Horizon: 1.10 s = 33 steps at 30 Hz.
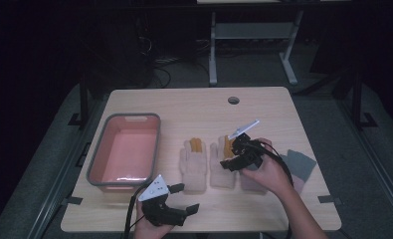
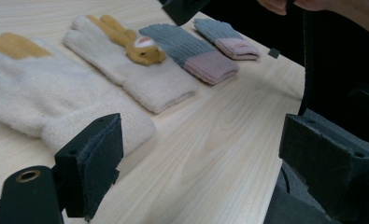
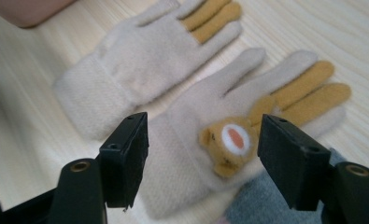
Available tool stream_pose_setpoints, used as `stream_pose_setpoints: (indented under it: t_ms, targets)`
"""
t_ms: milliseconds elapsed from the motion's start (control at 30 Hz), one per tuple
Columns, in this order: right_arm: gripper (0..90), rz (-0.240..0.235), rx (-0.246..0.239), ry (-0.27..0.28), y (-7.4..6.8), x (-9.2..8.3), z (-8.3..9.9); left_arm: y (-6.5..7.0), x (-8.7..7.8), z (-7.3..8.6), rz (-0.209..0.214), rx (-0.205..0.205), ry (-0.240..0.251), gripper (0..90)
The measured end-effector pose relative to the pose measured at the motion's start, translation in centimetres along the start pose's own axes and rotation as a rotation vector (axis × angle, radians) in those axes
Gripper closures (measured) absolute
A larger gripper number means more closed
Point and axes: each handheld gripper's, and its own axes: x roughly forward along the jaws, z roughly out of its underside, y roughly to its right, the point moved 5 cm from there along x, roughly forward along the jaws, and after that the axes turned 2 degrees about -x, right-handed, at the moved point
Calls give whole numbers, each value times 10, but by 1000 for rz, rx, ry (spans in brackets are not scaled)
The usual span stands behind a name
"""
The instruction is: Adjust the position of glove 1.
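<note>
Right gripper (image 3: pixel 203 154), fingers wide, hovers over cream knit glove with brown bear face (image 3: pixel 205 140), hiding its cuff; left gripper (image 2: pixel 201 158) fingers wide, empty.

Gloves in a row mid-table, bin to their left.
Bin (image 1: pixel 125 149) sits left on table (image 1: pixel 194 107); right of it lie left glove (image 1: pixel 194 159), then bear glove (image 1: pixel 222 162) just beside, then grey gloves (image 1: pixel 298 163) farthest right. Right gripper (image 1: pixel 237 158) hangs over the bear glove; left gripper (image 1: pixel 184 197) near front edge.
</note>
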Motion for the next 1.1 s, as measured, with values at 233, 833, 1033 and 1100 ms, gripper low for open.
stream_pose_setpoints:
  t_ms: [233, 833, 1033, 1100]
  targets:
    - [358, 31, 0, -104, 12, 28, 2, -2, -1, -1, -3, -6, 4, 138]
    - [555, 107, -12, -251, 20, 58, 9, -3, -3, -2, -5, -15, 10, 138]
    - [621, 109, -26, -239, 20, 52, 9, -4, -2, -2, -5, -18, 15, 138]
    - [627, 104, -27, -230, 19, 50, 8, -4, -3, -2, -6, -19, 15, 138]
